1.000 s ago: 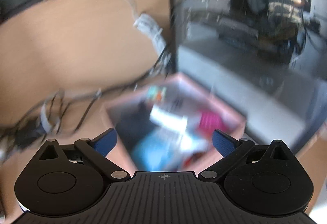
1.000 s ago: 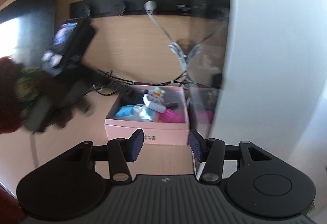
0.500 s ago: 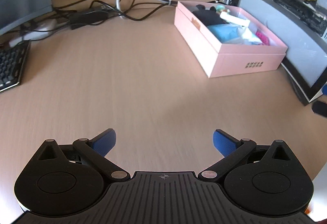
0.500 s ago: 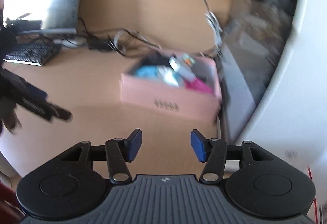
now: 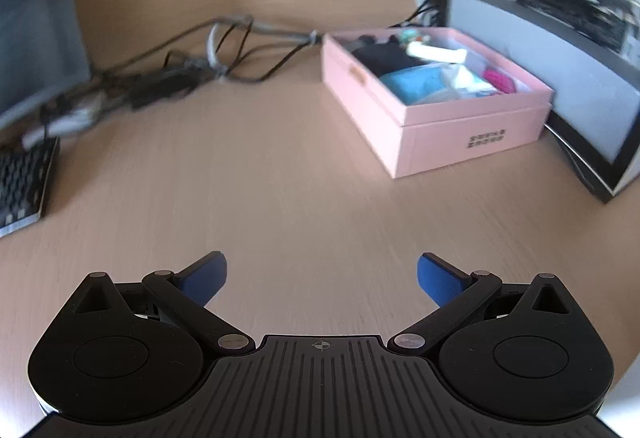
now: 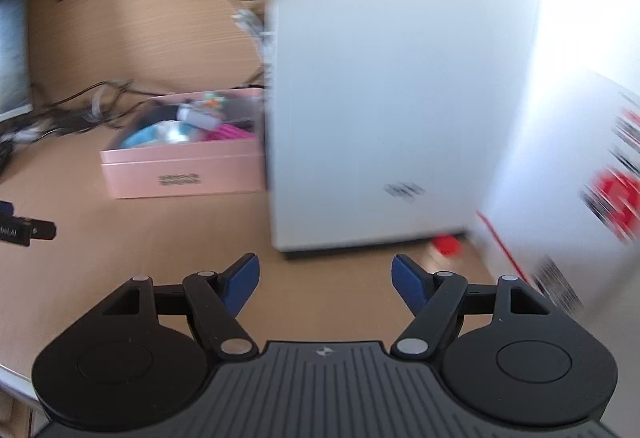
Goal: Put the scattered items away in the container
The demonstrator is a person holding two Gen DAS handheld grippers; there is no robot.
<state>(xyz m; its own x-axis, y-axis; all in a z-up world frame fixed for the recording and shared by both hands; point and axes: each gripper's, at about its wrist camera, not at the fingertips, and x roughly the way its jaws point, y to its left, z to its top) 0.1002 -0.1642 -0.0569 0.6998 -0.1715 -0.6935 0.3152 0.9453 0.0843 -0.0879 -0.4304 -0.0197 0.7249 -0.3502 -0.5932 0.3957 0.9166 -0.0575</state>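
- Leftmost, in the left wrist view, a black keyboard [image 5: 22, 186] lies at the edge of the light wooden table [image 5: 260, 178], with a tangle of dark cables [image 5: 176, 78] behind it.
- Low in that view, the left tongs [image 5: 322, 276] hang over bare table, blue pads spread wide, nothing between them.
- Further right, an open pink box [image 5: 436, 106] sits on the table, just beside a glass-sided computer case [image 5: 552, 50]. Inside lie a black item, a blue item, a white piece and something bright pink.
- Moving to the right wrist view, the same box [image 6: 184, 166] is beside the case's white front [image 6: 380, 98].
- Below, the right tongs [image 6: 325, 280] are opening, empty, above the table.
- Far right, blurred red-and-white packaging [image 6: 612, 194].
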